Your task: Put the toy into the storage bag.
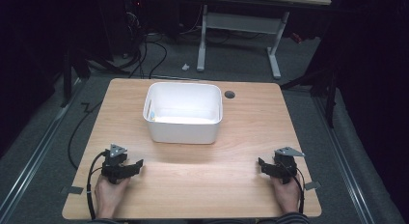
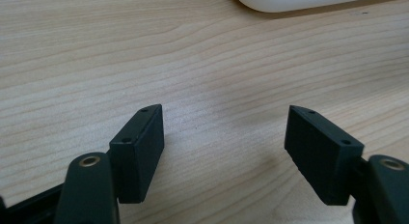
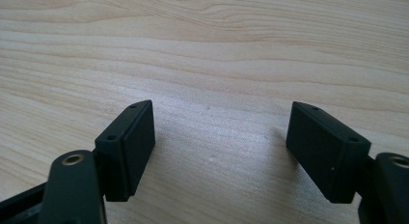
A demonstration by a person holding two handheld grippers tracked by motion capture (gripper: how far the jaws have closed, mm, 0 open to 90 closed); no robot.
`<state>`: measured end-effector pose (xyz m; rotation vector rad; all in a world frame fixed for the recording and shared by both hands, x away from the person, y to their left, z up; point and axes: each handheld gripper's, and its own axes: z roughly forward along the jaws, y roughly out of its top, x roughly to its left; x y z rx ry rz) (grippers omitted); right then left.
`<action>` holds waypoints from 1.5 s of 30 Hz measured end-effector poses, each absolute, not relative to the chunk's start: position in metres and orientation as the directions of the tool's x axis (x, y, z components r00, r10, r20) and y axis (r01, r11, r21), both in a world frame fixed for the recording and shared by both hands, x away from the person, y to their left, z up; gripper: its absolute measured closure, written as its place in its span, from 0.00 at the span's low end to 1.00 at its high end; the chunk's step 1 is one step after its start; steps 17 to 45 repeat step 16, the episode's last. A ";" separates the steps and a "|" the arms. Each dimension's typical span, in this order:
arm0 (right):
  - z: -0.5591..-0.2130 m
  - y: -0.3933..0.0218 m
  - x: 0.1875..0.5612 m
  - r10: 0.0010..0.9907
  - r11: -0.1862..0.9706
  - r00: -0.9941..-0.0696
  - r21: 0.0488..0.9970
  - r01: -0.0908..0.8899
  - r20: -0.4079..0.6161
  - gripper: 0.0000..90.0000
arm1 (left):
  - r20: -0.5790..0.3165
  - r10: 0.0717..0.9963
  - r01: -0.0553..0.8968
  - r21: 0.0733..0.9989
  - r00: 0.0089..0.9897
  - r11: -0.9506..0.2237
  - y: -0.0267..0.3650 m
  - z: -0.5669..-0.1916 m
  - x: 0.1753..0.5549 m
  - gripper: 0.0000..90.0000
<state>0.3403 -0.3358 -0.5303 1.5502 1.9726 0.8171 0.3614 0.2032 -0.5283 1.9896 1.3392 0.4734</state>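
Resting low at the near edge of the table, my left hand-held gripper has its jaws spread wide over bare wood, with nothing between them. My right hand-held gripper sits the same way near the opposite corner, jaws apart and holding nothing. I see a white tub standing well ahead between them, something small and pale blue against its left inner wall.
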 end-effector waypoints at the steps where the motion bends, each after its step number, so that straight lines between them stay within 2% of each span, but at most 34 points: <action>1: -0.530 -0.336 0.340 0.973 0.173 -0.229 0.718 0.675 -0.019 0.29 | -0.064 0.914 0.658 0.714 0.402 -0.239 0.202 -0.530 0.362 0.34; 8: -0.530 -0.336 0.340 0.973 0.173 -0.229 0.718 0.675 -0.019 0.29 | -0.010 0.926 0.623 0.743 0.377 -0.245 0.196 -0.537 0.364 0.32; 16: -0.530 -0.336 0.340 0.973 0.173 -0.229 0.717 0.675 -0.019 0.29 | -0.015 0.931 0.631 0.739 0.366 -0.236 0.196 -0.537 0.365 0.29; 45: -0.530 -0.336 0.340 0.973 0.173 -0.229 0.717 0.675 -0.019 0.29 | -0.015 0.931 0.631 0.739 0.366 -0.236 0.196 -0.537 0.365 0.29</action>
